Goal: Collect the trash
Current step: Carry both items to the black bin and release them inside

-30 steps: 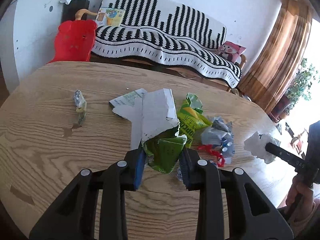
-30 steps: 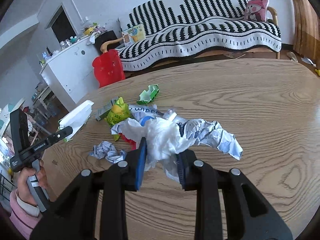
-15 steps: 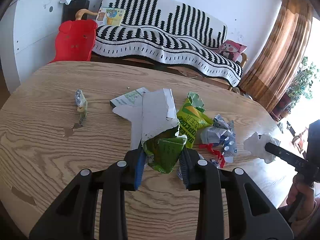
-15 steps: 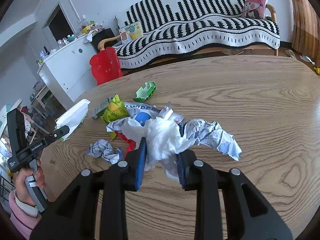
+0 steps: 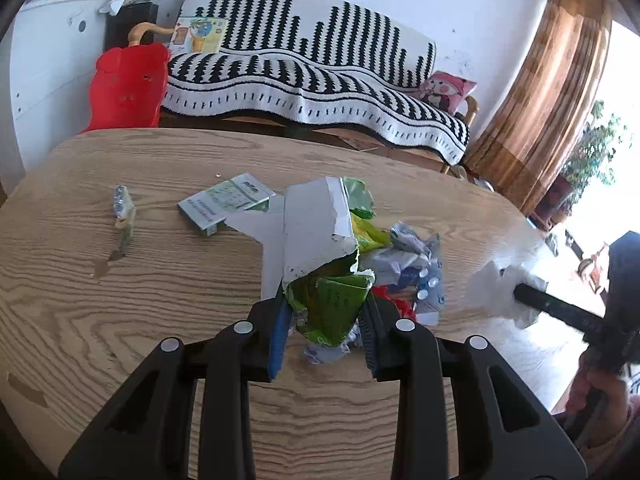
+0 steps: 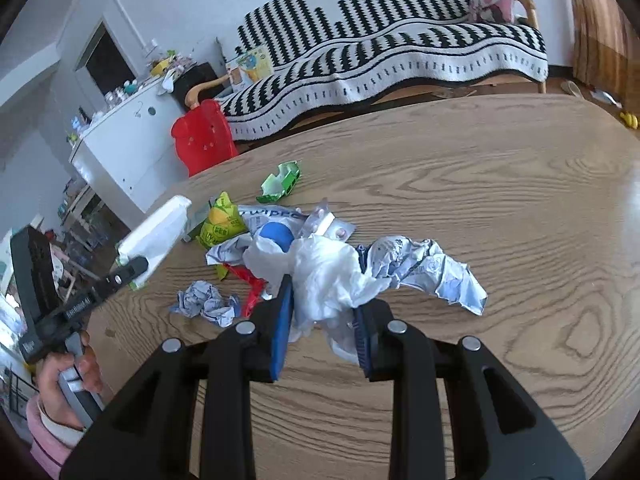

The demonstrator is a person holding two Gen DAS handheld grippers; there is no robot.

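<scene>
L gripper clamped on torn carton | R gripper clamped on tissue, frame ctr | both light, crushable; grip bunched ends

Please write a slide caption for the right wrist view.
Right gripper clamps crumpled white tissue above the wooden table strewn with wrappers.

Left gripper jaws clamp torn green carton above table.

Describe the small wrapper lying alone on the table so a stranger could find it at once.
On the oval wooden table, look left of the trash pile and past the flat green-and-white box. The thin silver and yellow-green wrapper lies there, the only piece touching nothing else.
</scene>
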